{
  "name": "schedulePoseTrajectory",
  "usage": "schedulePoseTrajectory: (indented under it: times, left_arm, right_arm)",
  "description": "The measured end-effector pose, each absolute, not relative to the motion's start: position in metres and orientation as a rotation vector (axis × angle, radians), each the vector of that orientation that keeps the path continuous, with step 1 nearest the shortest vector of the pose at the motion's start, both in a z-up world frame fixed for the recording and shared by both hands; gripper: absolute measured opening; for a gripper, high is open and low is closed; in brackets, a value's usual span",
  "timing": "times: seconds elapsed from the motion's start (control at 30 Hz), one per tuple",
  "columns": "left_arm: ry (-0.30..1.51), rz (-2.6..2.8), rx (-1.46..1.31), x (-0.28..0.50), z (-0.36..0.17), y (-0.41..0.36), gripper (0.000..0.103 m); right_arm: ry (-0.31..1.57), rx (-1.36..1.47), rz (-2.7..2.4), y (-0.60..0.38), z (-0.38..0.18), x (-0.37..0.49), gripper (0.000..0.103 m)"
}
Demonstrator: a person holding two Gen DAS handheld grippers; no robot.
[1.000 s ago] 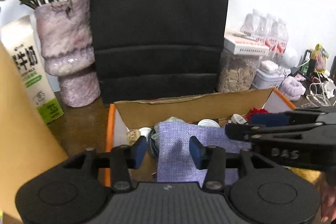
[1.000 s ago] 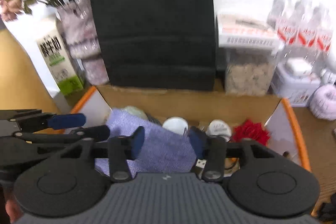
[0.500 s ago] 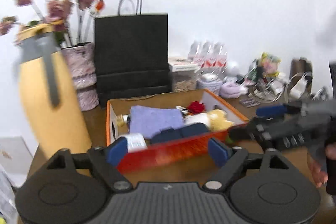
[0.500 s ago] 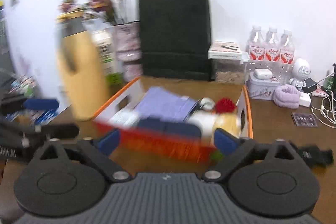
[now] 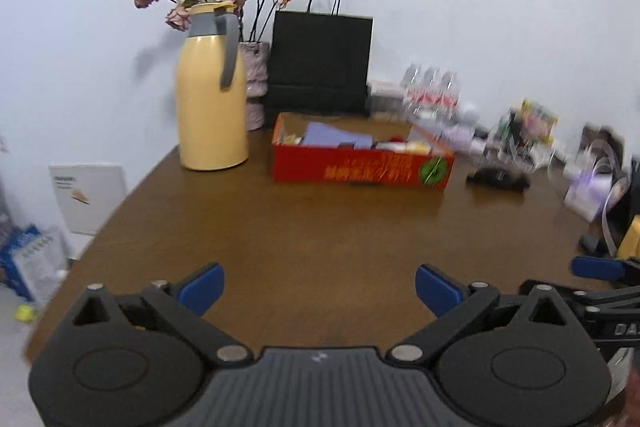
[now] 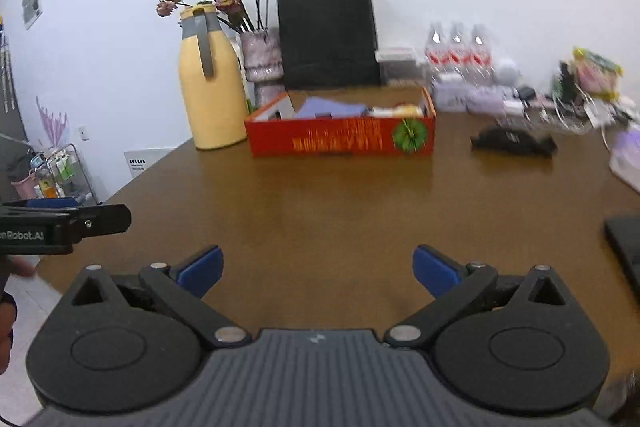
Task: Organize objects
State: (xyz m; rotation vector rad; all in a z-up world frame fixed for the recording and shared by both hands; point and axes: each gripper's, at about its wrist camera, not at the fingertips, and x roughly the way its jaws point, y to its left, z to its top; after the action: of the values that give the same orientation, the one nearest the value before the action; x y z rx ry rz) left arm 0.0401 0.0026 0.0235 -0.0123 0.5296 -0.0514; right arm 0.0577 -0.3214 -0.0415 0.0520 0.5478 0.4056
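Spreading wide with nothing between them, the blue rubbery pads of the left gripper hang over bare brown wood; the right gripper is parted in the same way, its matte black linkages and ribbed grey body filling the lower part of its own view. Each tool shows at the edge of the other's camera, side by side. The table under both is smooth, glossy wood with a rounded edge. Well ahead of both, toward the far side, sits the red cardboard box, a long shallow rectangle with printed gold lettering and a green round emblem; inside lie a lilac cloth and other small items too blurred to name. Just left of it stands a smooth, pale yellow jug with a grey handle. Behind the box stands a flat black paper bag with looped handles, with a textured pinkish vase of dried roses beside it.
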Motion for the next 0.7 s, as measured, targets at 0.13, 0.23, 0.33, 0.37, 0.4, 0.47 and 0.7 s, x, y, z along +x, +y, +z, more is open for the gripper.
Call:
schedulePoseTrajectory:
  times: [0.13, 0.23, 0.33, 0.37, 0.4, 0.47, 0.7]
  left_arm:
    - [0.478, 0.019, -0.013, 0.008, 0.027, 0.004, 0.103]
    - [0.484, 0.002, -0.033, -0.008, 0.03, 0.006, 0.103]
    - [0.461, -0.005, -0.041, -0.02, 0.032, 0.006, 0.103]
    - [0.456, -0.007, -0.04, -0.022, 0.033, 0.006, 0.103]
    - [0.454, -0.011, -0.037, -0.022, 0.034, 0.006, 0.103]
    - [0.455, -0.008, -0.041, -0.022, 0.034, 0.005, 0.103]
    - [0.466, -0.01, -0.061, -0.019, 0.033, 0.007, 0.103]
  right_arm:
    - [0.546, 0.07, 0.423, -0.319, -0.036, 0.037, 0.103]
    - [0.504, 0.052, 0.381, -0.321, -0.027, 0.019, 0.103]
    - [0.479, 0.021, 0.372, -0.322, -0.023, 0.002, 0.103]
    - [0.468, 0.026, 0.371, -0.323, -0.022, 0.001, 0.103]
    - [0.461, 0.031, 0.373, -0.323, -0.022, 0.0, 0.103]
    - [0.472, 0.026, 0.378, -0.318, -0.021, 0.004, 0.103]
    - [0.479, 0.0, 0.392, -0.31, -0.025, 0.003, 0.103]
